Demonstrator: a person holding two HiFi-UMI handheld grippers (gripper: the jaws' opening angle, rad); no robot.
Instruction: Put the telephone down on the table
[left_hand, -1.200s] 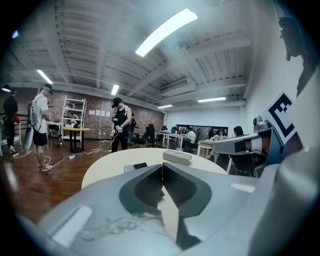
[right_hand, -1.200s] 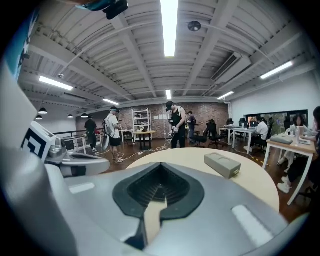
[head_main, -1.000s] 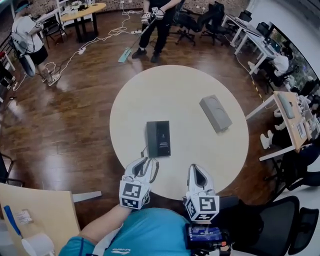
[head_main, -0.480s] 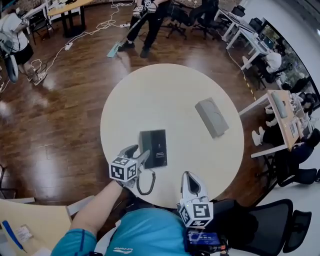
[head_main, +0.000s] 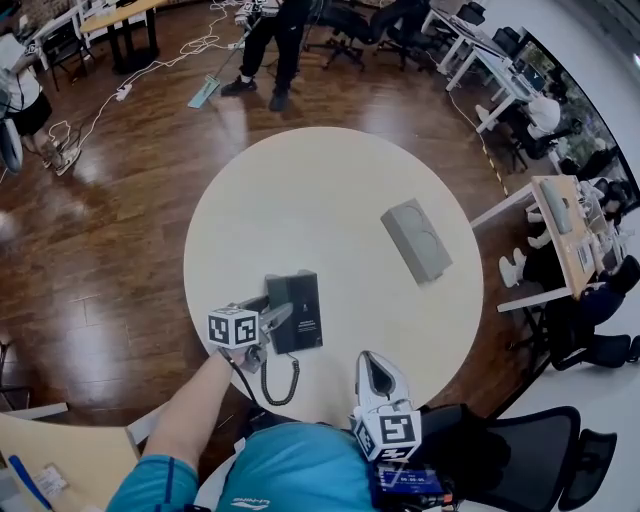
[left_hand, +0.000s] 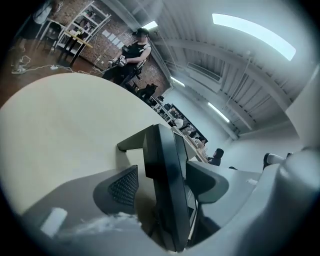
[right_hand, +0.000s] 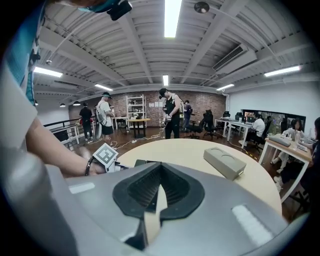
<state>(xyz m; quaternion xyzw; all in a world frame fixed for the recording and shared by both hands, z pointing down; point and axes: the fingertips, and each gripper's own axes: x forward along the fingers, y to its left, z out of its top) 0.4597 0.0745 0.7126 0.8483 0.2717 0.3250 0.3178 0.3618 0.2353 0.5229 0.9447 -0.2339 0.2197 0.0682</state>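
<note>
The black telephone (head_main: 296, 311) lies on the round cream table (head_main: 320, 190) near its front edge, and its coiled cord (head_main: 283, 384) loops toward that edge. My left gripper (head_main: 262, 322) is at the phone's left side. Its jaws have just been opening. In the left gripper view the telephone (left_hand: 167, 190) shows as a thin dark slab between the spread pads (left_hand: 122, 185), with a gap on each side. My right gripper (head_main: 374, 368) hovers over the front edge with its fingers together and nothing in them; in its own view the right gripper (right_hand: 160, 187) looks across the table.
A grey box (head_main: 417, 240) lies on the table's right half, also seen as the grey box (right_hand: 225, 162) in the right gripper view. A person with a mop (head_main: 270, 40) stands beyond the table. An office chair (head_main: 520, 460) sits at lower right.
My left gripper has swung from the front edge to the telephone's left side, dropped lower and spread its jaws. The cord now trails toward the table's edge. The right gripper shifted slightly.
</note>
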